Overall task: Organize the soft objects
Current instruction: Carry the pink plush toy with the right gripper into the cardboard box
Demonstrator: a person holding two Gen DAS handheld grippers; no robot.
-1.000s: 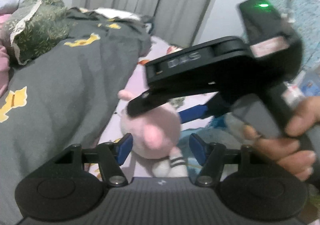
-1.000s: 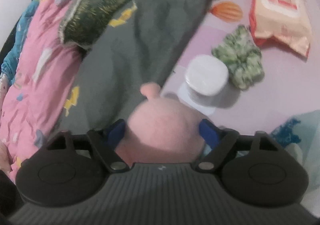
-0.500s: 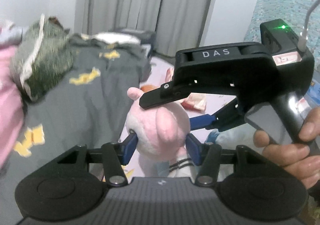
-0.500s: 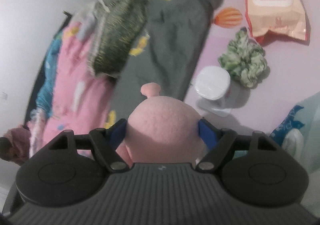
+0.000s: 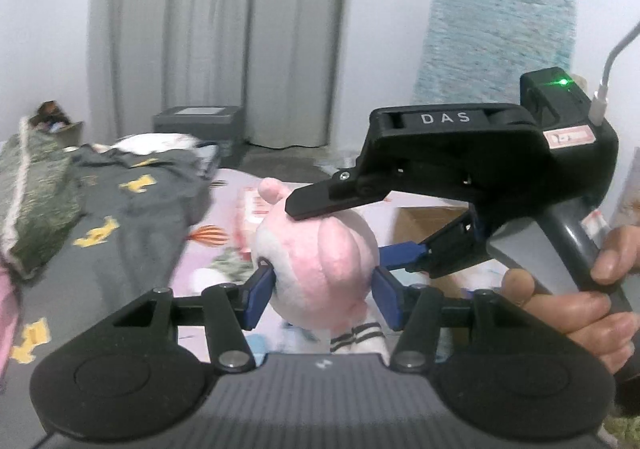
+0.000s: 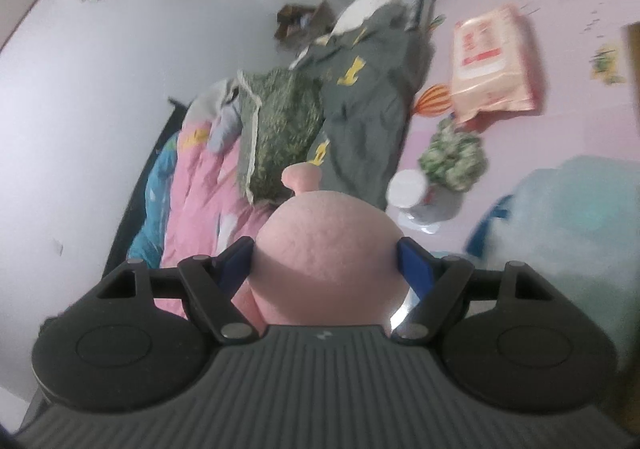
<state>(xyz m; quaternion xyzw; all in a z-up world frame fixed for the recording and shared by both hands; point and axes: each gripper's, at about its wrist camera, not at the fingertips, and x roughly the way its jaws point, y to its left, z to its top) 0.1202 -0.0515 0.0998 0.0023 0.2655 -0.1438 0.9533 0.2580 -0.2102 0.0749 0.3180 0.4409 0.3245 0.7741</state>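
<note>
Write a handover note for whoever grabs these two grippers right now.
Left gripper: shut on the pink plush toy, pads pressing its sides.
Right gripper: shut on the same toy's head, gripping it from the other side.
The toy is held in the air over the bed between both grippers.
On the bed: grey blanket with yellow prints, green patterned cushion, pink quilt, green-white fabric bundle, wipes pack, white-capped bottle.
Done: toy picked up.
Left: put the toy in its place, then tidy the remaining soft things. No destination is evident from these views.
</note>
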